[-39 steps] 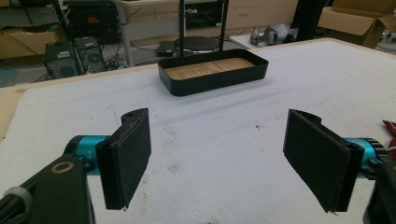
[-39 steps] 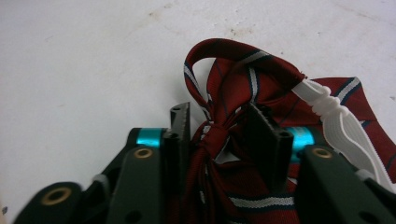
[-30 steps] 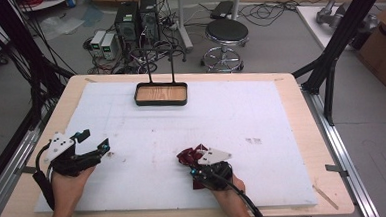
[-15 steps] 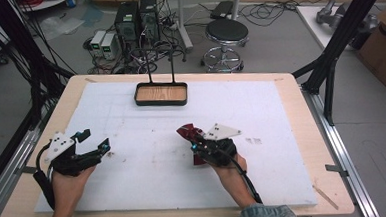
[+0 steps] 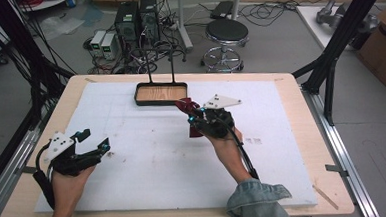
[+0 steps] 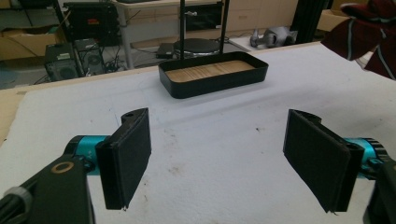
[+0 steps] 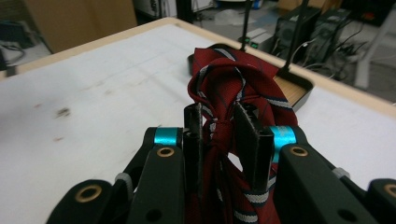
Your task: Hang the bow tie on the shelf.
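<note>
My right gripper (image 5: 197, 119) is clamped on the bunched red striped tie (image 7: 229, 100), held clear of the table so it can reach the tray (image 5: 160, 94) just ahead. Left gripper (image 6: 217, 163) idle, jaws wide apart.

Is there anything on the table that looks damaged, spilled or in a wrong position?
Nothing stands out. The tray sits straight near the far edge, the white mat has only small marks, and the right gripper holds the bunched red tie.
</note>
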`<state>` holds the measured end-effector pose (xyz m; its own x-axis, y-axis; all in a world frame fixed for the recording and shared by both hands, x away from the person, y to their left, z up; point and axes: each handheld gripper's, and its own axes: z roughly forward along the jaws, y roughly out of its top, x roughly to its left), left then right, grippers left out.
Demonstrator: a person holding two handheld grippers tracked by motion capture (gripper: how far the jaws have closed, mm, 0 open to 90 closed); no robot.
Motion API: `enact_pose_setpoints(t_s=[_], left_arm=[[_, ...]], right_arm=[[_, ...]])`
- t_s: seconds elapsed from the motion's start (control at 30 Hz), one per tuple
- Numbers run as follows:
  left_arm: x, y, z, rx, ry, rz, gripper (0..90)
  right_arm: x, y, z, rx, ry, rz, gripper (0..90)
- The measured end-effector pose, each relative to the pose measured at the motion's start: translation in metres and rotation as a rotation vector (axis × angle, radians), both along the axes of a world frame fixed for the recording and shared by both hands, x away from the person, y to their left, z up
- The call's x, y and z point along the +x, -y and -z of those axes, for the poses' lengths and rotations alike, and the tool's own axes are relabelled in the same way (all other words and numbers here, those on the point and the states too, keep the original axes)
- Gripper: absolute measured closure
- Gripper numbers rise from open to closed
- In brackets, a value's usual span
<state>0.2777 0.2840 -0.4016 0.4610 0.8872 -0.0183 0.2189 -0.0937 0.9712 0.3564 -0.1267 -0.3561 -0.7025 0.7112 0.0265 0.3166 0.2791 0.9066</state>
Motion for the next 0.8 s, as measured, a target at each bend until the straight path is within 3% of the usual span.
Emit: enact_pose_setpoints(t_s=[0.1, 0.27, 0.43, 0.67, 0.8], left_arm=[[0.001, 0.001, 0.0, 0.001, -0.004, 0.003, 23.8], [0.001, 0.001, 0.001, 0.001, -0.001, 0.005, 23.8], [0.002, -0.001, 0.001, -0.002, -0.004, 0.003, 23.8], [0.002, 0.0, 0.001, -0.009, -0.003, 0.007, 23.8], [0.002, 0.0, 0.001, -0.009, -0.002, 0.009, 23.8]], right_arm=[[0.012, -0.009, -0.009, -0.047, 0.067, 0.024, 73.1], [0.03, -0.018, -0.017, -0.064, 0.083, 0.041, 73.1], [0.058, -0.026, -0.023, -0.08, 0.02, 0.058, 73.1], [0.076, -0.027, -0.035, -0.075, 0.011, 0.098, 73.1], [0.086, -0.024, -0.039, -0.054, -0.025, 0.111, 73.1]])
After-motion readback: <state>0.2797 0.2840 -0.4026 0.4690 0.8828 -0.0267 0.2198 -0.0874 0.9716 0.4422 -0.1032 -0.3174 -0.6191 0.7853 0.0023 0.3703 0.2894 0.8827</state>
